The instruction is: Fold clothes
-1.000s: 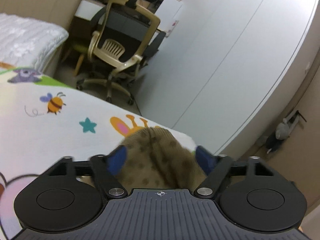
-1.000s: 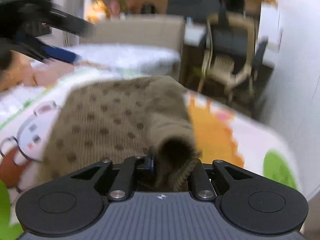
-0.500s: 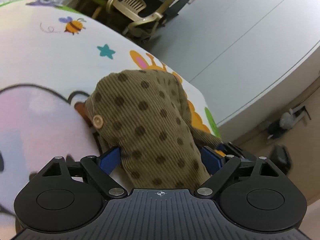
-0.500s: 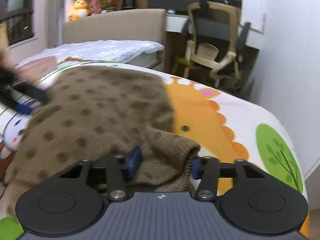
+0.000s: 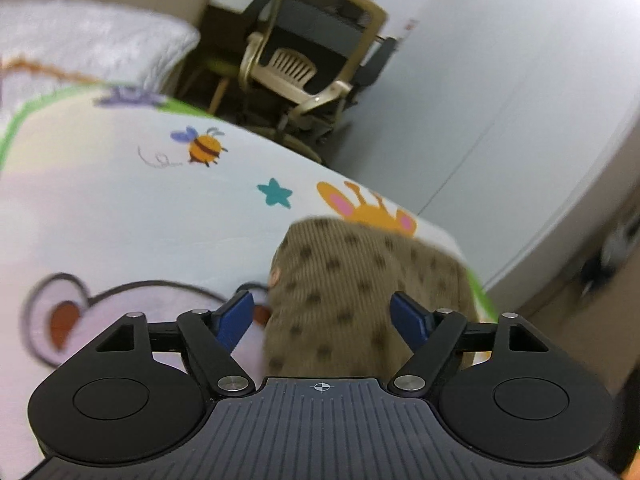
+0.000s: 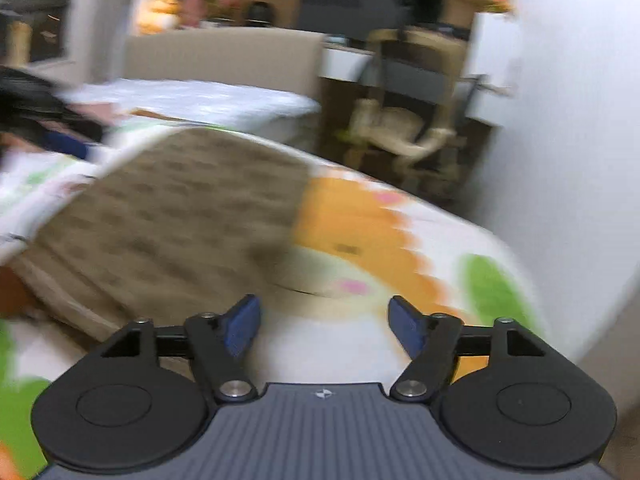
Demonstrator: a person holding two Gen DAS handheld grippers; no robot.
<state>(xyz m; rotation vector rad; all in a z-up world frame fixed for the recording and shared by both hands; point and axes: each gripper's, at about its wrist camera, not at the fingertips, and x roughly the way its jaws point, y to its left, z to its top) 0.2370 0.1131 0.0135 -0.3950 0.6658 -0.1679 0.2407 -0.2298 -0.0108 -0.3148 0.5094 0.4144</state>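
A brown corduroy garment with dark dots (image 5: 352, 292) lies folded on the cartoon-print sheet (image 5: 160, 208). My left gripper (image 5: 324, 316) is open, its blue fingers wide apart over the garment's near end, with a button showing by the left edge. In the right wrist view the garment (image 6: 172, 216) lies left of centre, blurred. My right gripper (image 6: 324, 320) is open and empty, above the sheet just right of the garment. The left gripper (image 6: 60, 136) shows blurred at the far left.
The bed's edge runs close on the right in both views, with a pale wall (image 5: 500, 80) beyond. An office chair (image 5: 312, 64) stands past the bed's foot. A white quilt (image 5: 80, 48) lies at the back left, below a beige headboard (image 6: 224, 52).
My right gripper has opened and let go of the garment, then drawn back to the right. My left gripper stays open and has pulled back and tilted up. The garment now lies flat.
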